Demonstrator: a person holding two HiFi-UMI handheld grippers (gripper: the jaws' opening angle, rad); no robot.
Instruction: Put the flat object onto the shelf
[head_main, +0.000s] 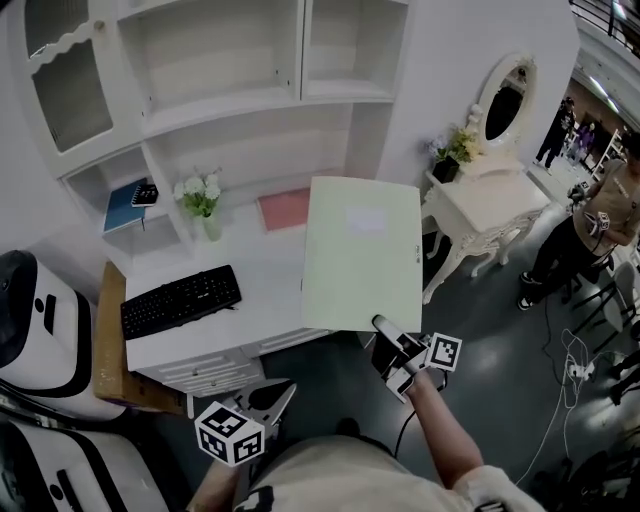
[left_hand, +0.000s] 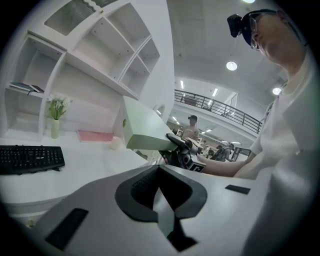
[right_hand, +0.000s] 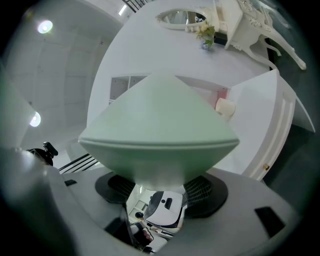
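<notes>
Over the right end of the white surface (head_main: 262, 268), a pale green folder (head_main: 360, 250) hangs in the air, held by its near right corner alone. The right gripper (head_main: 384, 330) is clamped on that corner, and the folder lies nearly flat, clear of the surface. The left gripper (head_main: 272, 398) sits low and near the person's body with its jaws together and nothing between them. The shelf (head_main: 250, 105) stands behind the surface, with open bays above a vase of flowers (head_main: 204, 205) and a pink sheet (head_main: 285, 208). To do this step well, the grip probably needs to stay firm, since a wide folder held at one corner may sag or twist. It should rise level, pass right of the flowers, and enter a bay with its far edge leading. The left gripper could steady the free side if it droops. Some things are hard to tell. The folder fills most of the right gripper view, so the shelf cannot be seen from there. It also covers part of the surface and the pink sheet's right edge. Which bay is meant is unclear, and the picture's edge cuts off the shelf's top.
</notes>
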